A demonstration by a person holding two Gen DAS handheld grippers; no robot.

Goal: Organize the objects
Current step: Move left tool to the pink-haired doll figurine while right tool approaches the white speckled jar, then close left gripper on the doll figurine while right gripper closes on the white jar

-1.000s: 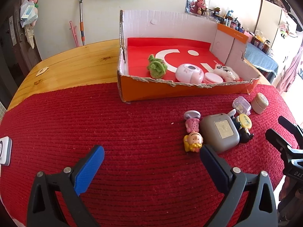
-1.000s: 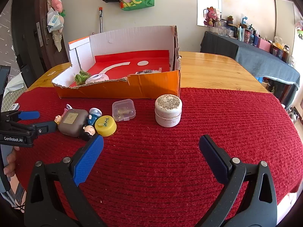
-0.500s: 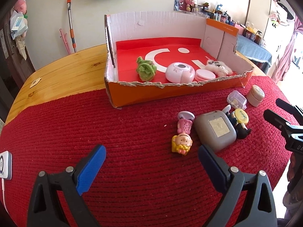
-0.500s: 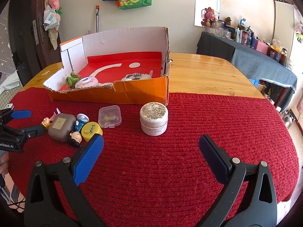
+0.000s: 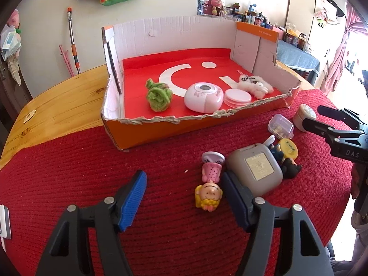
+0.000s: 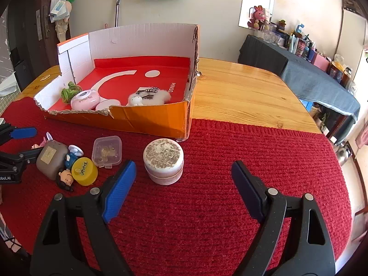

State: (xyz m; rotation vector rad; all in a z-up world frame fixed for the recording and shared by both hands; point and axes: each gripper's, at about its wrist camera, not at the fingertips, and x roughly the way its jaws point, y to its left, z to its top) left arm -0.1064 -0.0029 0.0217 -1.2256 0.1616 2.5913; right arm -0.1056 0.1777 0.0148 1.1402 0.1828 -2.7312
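Note:
My left gripper [image 5: 184, 184] hangs over the red mat, its jaws closing. The blonde doll in a pink dress [image 5: 209, 184] lies between the fingers, close to the right one and untouched. A grey case [image 5: 255, 168], a yellow cap [image 5: 287, 148], a dark-haired figurine [image 5: 291, 170] and a clear plastic box [image 5: 280, 126] lie just right of it. My right gripper [image 6: 182, 170] is also closing, and the white round jar [image 6: 163, 163] sits between its fingers, free of the pads. The cardboard box [image 6: 147, 119] stands behind.
The box holds a green plush [image 5: 158, 96], a pink-white round device [image 5: 203, 100], white pads [image 5: 238, 96] and a white fluffy toy [image 5: 255, 85]. Bare wooden table [image 6: 241, 92] lies beyond the mat. A white device [image 5: 4, 220] sits at the mat's left edge.
Both pairs of jaws have narrowed. The left gripper has come closer to the doll and the grey case. The right gripper has come closer to the white jar.

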